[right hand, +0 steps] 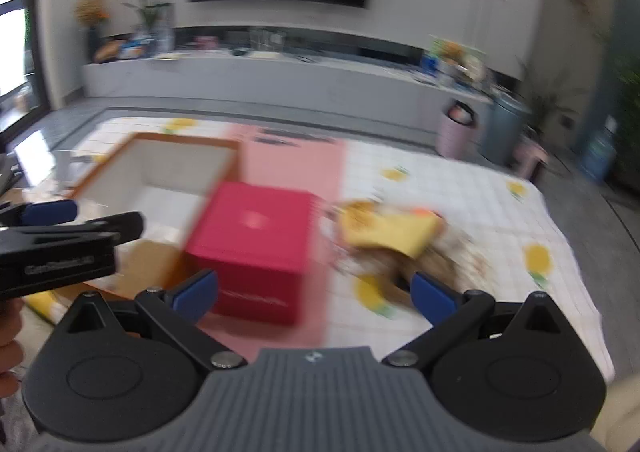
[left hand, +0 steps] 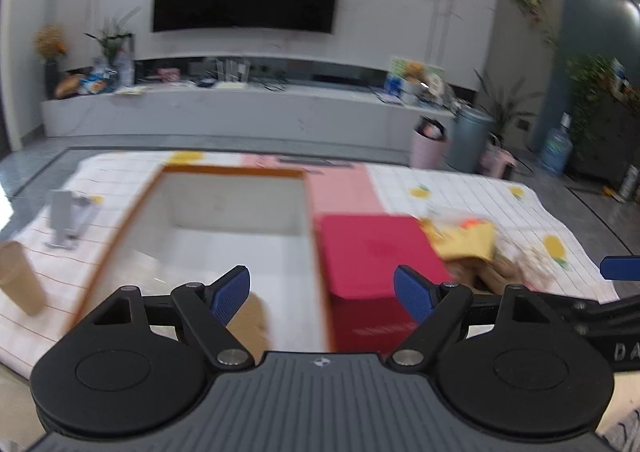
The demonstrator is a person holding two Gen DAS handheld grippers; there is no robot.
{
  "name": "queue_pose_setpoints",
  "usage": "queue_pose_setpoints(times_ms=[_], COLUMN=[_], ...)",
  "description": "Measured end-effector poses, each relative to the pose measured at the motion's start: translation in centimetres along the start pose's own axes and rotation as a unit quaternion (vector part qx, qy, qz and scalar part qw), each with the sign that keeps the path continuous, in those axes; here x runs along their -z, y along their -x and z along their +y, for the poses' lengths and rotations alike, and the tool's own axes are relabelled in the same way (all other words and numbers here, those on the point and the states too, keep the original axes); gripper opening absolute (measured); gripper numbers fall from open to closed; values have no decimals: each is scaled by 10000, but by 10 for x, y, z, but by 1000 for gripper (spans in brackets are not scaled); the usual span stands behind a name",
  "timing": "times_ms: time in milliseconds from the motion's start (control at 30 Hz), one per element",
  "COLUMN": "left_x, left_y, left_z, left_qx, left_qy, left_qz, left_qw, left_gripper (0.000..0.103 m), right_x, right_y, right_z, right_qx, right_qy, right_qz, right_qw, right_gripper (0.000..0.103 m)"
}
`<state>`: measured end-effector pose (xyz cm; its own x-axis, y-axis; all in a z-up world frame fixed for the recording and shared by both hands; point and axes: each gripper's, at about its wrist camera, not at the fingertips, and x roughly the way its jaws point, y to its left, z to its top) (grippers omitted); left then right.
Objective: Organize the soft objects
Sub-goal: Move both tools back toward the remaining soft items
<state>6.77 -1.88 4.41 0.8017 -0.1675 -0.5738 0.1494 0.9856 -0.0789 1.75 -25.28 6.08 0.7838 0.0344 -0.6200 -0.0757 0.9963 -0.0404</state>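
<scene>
Left wrist: left gripper (left hand: 322, 294) and right gripper (right hand: 314, 294) both spread, empty, above box (left hand: 236, 212) and toys (right hand: 392, 228), likely staging a pick.

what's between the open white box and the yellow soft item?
The red box sits between the open white box and the yellow soft item; both wrist views show it.
</scene>
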Motion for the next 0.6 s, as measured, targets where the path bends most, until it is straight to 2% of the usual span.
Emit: queue_pose_setpoints(times_ms=[133, 267, 400, 600], left_x=[19, 39, 50, 52], left_y=[-9, -25, -43, -79], left_z=[-35, -75, -99, -132], left_qx=[98, 156, 435, 390], left_qy=[-477, -1124, -1166, -1279], left_qz=[49, 189, 293, 533], left_qw=[9988, 9934, 9918, 9896], left_gripper=[96, 96, 96, 96], right_x=[23, 35, 37, 30], right_y=[-11, -24, -39, -77], right_z=[-45, -89, -119, -142], right_qx=[249, 535, 723, 930], right_qy=[-497, -1034, -1379, -1545], right_qz=[149, 309, 402, 696], right_qw=[9983, 9927, 9870, 9811], right_gripper=[100, 100, 100, 100])
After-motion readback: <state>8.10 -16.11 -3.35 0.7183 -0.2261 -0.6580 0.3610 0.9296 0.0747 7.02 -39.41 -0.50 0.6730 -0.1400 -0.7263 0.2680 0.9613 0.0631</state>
